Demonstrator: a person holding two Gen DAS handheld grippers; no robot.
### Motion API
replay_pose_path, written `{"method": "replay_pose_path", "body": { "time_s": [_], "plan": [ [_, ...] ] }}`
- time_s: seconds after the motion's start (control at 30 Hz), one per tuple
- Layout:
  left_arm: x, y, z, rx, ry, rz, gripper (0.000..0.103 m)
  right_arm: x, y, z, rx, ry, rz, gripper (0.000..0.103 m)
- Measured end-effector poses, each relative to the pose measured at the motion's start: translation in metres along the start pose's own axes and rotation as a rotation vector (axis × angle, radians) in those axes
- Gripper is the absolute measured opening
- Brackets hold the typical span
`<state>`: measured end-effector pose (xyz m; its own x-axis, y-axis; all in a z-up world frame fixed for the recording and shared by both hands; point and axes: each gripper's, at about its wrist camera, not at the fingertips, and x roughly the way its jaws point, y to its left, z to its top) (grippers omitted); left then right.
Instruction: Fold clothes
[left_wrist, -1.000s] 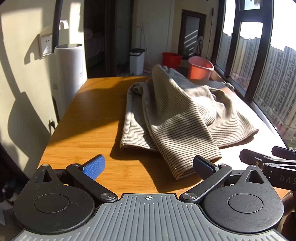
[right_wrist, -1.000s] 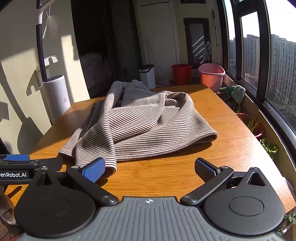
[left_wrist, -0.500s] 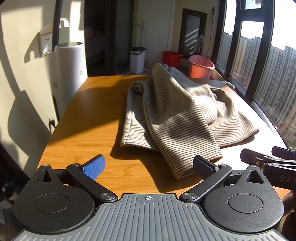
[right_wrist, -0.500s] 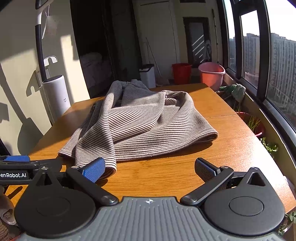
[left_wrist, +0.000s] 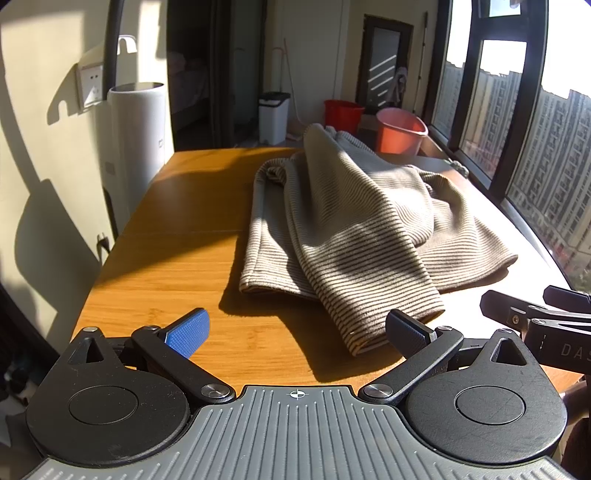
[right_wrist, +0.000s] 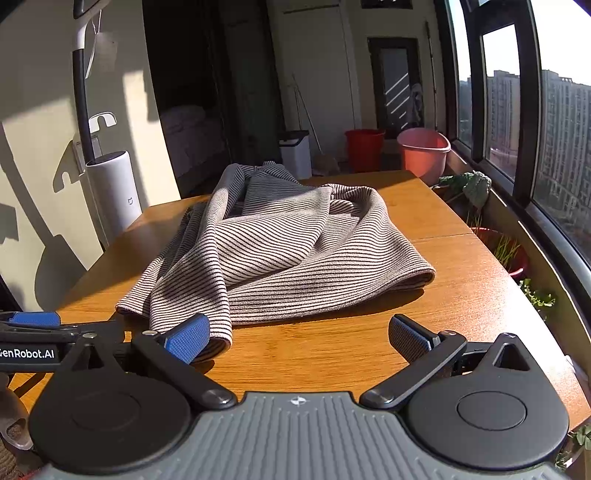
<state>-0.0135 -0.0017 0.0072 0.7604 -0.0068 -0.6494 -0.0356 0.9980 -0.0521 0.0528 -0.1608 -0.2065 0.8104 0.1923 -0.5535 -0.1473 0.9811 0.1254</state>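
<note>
Low sun slants through the tall windows (right_wrist: 554, 122) across a wooden table (left_wrist: 166, 266), with two buckets (right_wrist: 424, 155) on the floor beyond it. A striped garment (right_wrist: 288, 251) lies rumpled in a heap on the tabletop. The left gripper (left_wrist: 295, 332) hangs at the near edge, fingers spread wide and empty, the garment's nearest sleeve end just ahead of its right finger. The right gripper (right_wrist: 295, 336) sits alongside, equally spread, the cloth's hem just by its blue left pad (right_wrist: 186, 338).

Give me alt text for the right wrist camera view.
A crumpled striped garment lies on a wooden table, just beyond the open right gripper. Buckets stand by sunlit windows behind.
</note>
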Motion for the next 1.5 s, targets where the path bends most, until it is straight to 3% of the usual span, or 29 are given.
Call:
{"method": "replay_pose_path", "body": {
  "time_s": [1.5],
  "plan": [
    [0.0045, 0.0004, -0.0008, -0.005, 0.024, -0.008, 0.103, 0.0098, -0.0062, -0.0039, 0.026, 0.035, 0.014, 0.103]
  ]
}}
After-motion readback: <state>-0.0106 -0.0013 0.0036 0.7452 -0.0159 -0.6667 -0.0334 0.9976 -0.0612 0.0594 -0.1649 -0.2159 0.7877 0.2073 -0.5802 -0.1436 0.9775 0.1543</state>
